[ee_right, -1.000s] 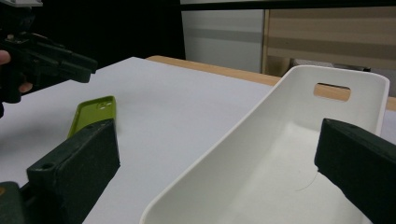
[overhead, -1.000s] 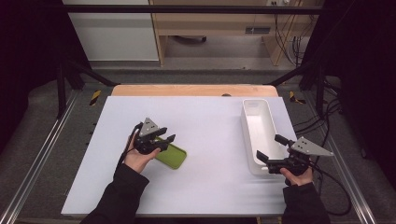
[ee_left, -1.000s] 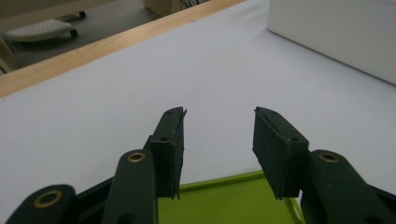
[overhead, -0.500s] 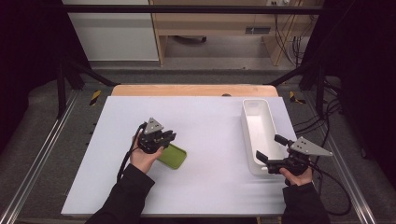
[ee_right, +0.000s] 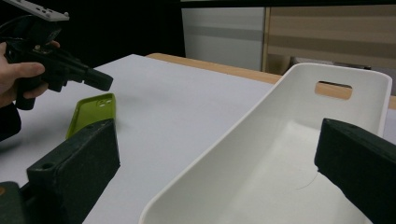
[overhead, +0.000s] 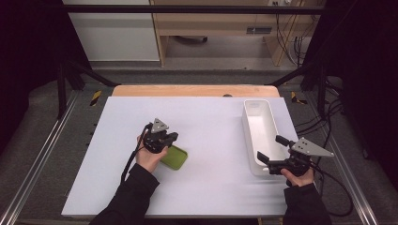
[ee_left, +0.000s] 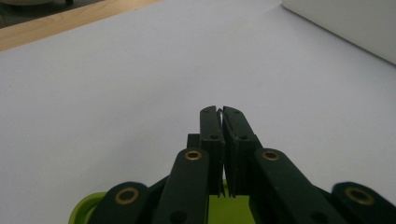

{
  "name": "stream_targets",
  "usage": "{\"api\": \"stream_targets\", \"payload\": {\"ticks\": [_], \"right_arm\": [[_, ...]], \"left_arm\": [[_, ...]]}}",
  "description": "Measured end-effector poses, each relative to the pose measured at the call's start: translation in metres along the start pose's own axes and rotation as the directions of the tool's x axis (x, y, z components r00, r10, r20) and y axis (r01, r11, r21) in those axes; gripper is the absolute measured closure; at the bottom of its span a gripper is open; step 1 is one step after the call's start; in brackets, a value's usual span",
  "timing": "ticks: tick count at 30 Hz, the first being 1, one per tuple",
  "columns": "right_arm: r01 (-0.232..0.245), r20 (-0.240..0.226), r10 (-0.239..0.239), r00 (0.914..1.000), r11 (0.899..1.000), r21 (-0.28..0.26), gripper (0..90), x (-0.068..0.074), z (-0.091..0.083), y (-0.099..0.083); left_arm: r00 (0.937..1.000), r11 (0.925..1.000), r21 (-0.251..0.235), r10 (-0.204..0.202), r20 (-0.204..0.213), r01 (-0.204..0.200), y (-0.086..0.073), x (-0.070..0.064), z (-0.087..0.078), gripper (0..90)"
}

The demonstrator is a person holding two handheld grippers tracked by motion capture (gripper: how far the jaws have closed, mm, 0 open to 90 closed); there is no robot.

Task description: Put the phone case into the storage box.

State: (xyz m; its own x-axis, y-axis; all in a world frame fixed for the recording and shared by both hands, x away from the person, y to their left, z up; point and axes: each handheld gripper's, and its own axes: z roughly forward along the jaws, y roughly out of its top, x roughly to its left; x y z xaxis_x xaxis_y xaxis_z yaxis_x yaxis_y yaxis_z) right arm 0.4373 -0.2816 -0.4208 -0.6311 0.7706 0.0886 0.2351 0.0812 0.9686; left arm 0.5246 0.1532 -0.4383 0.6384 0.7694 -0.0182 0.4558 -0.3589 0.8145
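Observation:
A green phone case (overhead: 175, 158) lies flat on the white table top (overhead: 211, 117), hollow side up. My left gripper (overhead: 170, 137) hovers just above its far end with the jaws pressed shut (ee_left: 220, 113) and nothing visibly between them; the case (ee_left: 86, 210) peeks out under the jaws. From the right gripper view the left gripper (ee_right: 103, 81) hangs over the case (ee_right: 91, 114). A long white tray (overhead: 250, 123) stands at the right. My right gripper (overhead: 271, 148) is open, its jaws straddling the near left wall of the tray (ee_right: 243, 135).
The tray (ee_right: 280, 186) holds nothing and has a handle slot (ee_right: 333, 89) in its far end. A wooden strip (overhead: 187, 90) borders the table's far edge. Metal rails (overhead: 42, 154) and cables (overhead: 328, 122) run beside the table.
My left hand has shifted slightly right and turned the gripper more toward the far side, above the case. The case, the tray and my right gripper stay put.

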Motion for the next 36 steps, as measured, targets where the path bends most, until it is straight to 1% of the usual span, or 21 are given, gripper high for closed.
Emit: {"api": "stream_targets", "payload": {"ticks": [1,3,4,10,13,19,21,26,31,36], "right_arm": [[0.000,0.000,0.000,1.0000,1.000,0.000,0.4,0.000,0.000,0.000],[0.001,0.001,-0.001,1.0000,1.000,0.001,0.4,0.000,0.000,0.000],[0.000,0.000,0.000,1.0000,1.000,0.002,0.4,0.000,0.000,0.000],[0.000,0.000,0.000,1.0000,1.000,0.002,0.4,0.000,0.000,0.000],[0.000,-0.001,0.000,1.0000,1.000,0.005,0.4,0.000,0.000,0.000],[0.000,-0.001,0.000,1.0000,1.000,0.005,0.4,0.000,0.000,0.000],[0.000,-0.001,0.000,1.0000,1.000,0.005,0.4,0.000,0.000,0.000],[0.001,-0.001,-0.001,1.0000,1.000,0.003,0.4,0.000,0.000,0.000],[0.003,-0.001,-0.003,1.0000,1.000,0.005,0.4,0.000,0.001,0.000],[0.001,-0.001,-0.001,1.0000,1.000,0.007,0.4,0.000,0.001,0.000]], "left_arm": [[1.0000,0.9999,0.012,0.006,-0.007,-0.006,-0.001,0.000,0.003,89.6],[0.9999,0.9998,0.016,0.006,-0.008,-0.006,-0.001,0.000,0.004,90.0],[0.9999,0.9996,0.026,0.005,-0.012,-0.005,-0.002,0.000,0.007,90.0],[1.0000,0.9986,0.052,0.000,-0.002,0.000,-0.004,0.001,0.014,90.0],[0.9998,0.9976,0.069,-0.006,0.016,0.005,-0.006,0.000,0.019,90.0],[0.9999,0.9957,0.093,-0.007,0.014,0.006,-0.008,-0.002,0.027,90.0],[0.9999,0.9947,0.103,0.000,0.013,-0.001,-0.009,-0.002,0.030,90.0],[0.9999,0.9924,0.123,0.006,0.011,-0.007,-0.010,-0.002,0.033,90.0],[0.9994,0.9892,0.146,-0.003,0.035,-0.002,-0.011,-0.002,0.035,90.0],[0.9995,0.9861,0.165,0.011,0.029,-0.016,-0.012,-0.003,0.037,90.0]]}}
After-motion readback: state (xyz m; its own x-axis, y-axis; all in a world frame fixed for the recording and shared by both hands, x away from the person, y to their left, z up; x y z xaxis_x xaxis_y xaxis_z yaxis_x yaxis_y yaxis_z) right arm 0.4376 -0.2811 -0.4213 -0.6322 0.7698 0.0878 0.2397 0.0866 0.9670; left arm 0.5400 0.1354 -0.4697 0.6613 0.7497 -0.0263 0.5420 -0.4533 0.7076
